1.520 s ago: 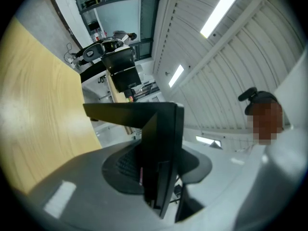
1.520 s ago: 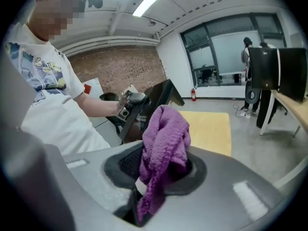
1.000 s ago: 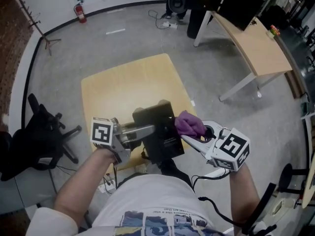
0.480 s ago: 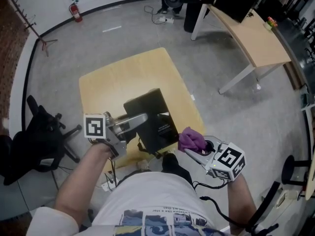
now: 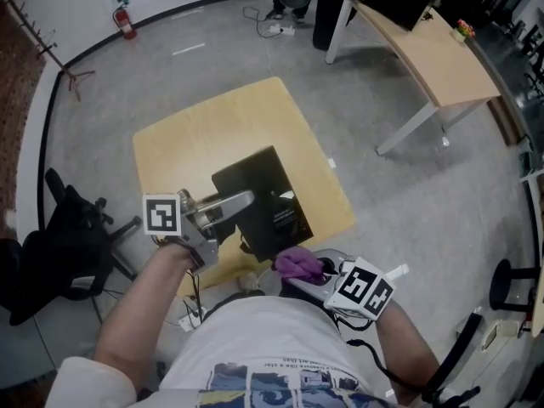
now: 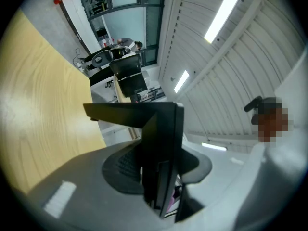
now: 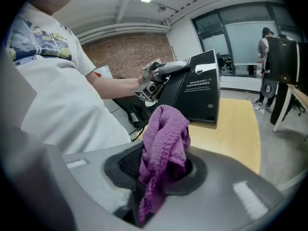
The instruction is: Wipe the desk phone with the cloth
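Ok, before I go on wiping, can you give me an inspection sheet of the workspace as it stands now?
Surface: light wooden table, bare around the phone.
Job's things: black desk phone tilted up over the table, labelled underside showing; purple cloth off the phone, near the person's body.
Clutter: nothing seen on the table; small white scrap on the floor beside it.
Grippers: left hand-held gripper clamped on the phone's edge; right hand-held gripper clamped on the cloth.
Cables: black lead trailing from the right gripper; cords on the far floor.
Surroundings: black office chair at left, second desk, fire extinguisher.
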A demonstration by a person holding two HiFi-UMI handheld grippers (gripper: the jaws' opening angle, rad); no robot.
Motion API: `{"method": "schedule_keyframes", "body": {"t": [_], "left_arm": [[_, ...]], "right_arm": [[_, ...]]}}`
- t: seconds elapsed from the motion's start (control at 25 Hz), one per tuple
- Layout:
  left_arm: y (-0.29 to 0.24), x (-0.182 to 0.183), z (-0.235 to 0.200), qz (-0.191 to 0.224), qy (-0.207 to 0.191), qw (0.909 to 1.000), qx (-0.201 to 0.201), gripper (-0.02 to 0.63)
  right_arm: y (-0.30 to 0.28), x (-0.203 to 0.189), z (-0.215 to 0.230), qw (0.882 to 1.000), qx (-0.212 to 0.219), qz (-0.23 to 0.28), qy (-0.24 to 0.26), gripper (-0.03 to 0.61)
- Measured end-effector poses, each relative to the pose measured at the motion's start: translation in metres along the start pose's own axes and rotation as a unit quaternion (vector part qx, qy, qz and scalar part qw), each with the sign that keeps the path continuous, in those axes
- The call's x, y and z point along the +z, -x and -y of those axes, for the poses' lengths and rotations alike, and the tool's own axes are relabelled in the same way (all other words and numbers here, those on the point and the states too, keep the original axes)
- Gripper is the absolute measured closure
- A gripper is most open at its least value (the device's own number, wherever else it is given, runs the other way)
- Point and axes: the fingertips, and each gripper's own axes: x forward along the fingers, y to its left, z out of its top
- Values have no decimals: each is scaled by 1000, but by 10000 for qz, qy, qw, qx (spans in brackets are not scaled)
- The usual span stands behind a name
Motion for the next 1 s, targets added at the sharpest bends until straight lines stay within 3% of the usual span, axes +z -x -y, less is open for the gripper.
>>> {"method": "schedule_keyframes", "body": {"t": [0.24,0.6,0.84,1.0], "left_arm": [[0,-3,-1,-159,-21,9999,19,434],[-3,-10,-14,-402,-52,9992,39,434],[-6,-14,-50,-1110,-322,9927,358,434],[-20,-23,-81,-1493,-267,9878,361,434]], "right_arm": [[12,-9,21,9995,-148,-232,160,474],[52,-29,62,9979,-584,-273,-106,473],[79,-30,91,9910,-1110,284,-691,472],[93,-39,99,9843,-1423,445,-945,473]]}}
